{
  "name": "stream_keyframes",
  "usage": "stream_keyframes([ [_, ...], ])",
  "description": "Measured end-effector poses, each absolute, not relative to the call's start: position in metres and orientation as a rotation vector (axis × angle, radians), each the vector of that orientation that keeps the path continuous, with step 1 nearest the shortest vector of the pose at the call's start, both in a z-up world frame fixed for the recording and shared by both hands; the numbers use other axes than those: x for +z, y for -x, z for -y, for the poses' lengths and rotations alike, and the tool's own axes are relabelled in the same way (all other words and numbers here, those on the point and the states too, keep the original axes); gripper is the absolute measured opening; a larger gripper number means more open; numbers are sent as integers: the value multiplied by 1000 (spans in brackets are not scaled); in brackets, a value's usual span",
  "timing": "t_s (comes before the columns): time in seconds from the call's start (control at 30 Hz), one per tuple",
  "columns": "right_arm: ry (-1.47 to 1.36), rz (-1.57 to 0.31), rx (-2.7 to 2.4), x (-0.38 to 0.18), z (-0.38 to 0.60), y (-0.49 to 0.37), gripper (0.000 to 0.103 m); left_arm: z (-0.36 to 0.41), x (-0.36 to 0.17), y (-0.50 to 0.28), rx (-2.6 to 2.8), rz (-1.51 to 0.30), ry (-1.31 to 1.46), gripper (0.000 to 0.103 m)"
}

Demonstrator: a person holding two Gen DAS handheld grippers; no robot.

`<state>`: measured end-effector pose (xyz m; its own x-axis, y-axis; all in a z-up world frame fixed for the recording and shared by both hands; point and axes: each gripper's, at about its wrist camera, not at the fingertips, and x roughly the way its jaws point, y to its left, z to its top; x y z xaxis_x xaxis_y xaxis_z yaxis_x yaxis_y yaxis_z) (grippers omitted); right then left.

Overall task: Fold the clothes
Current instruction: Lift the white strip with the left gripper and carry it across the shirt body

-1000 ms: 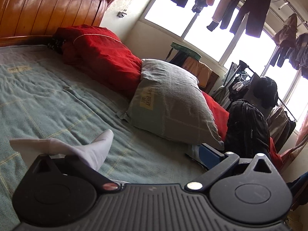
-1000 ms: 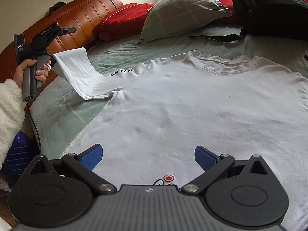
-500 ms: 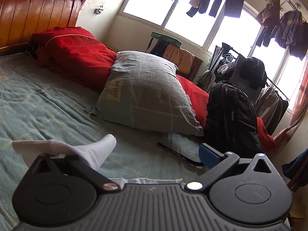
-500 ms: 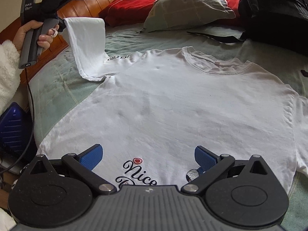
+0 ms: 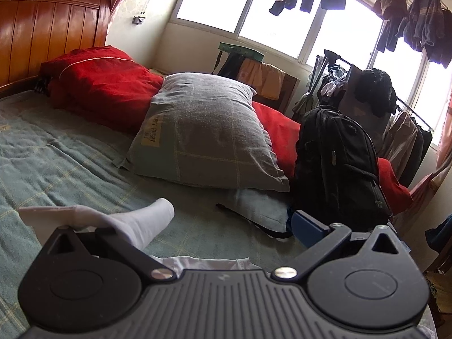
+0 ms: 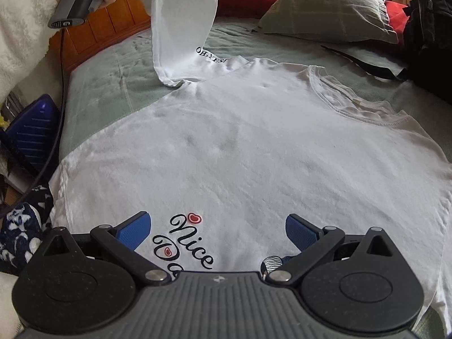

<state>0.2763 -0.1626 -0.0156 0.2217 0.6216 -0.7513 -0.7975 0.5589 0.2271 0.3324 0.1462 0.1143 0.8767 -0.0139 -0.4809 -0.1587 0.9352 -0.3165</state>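
While the T-shirt [image 6: 254, 147] lay flat on the bed [image 6: 107, 84], the left hand-held gripper [image 5: 197, 226] held its sleeve [image 6: 180, 25] aloft; the right hand-held gripper [image 6: 217, 226] hovered wide, empty. Fabric judged light, limp; grip hems.

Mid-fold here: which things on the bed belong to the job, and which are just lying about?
Job:
white printed cotton T-shirt
its lifted sleeve
left hand-held gripper
right hand-held gripper

Lying about:
grey square pillow
red quilt
black backpack
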Motion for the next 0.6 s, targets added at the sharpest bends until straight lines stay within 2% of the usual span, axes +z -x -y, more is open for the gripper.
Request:
stream_keyframes([
  [0.2, 85, -954, 963, -28, 210, -296, 103, -121, 116, -337, 100, -516, 322, 102],
  [0.4, -38, -903, 936, -12, 244, -314, 103, -104, 120, -346, 86, -532, 316, 102],
  [0.6, 76, -927, 929, -23, 223, -301, 103, -84, 127, -356, 42, -520, 296, 102],
])
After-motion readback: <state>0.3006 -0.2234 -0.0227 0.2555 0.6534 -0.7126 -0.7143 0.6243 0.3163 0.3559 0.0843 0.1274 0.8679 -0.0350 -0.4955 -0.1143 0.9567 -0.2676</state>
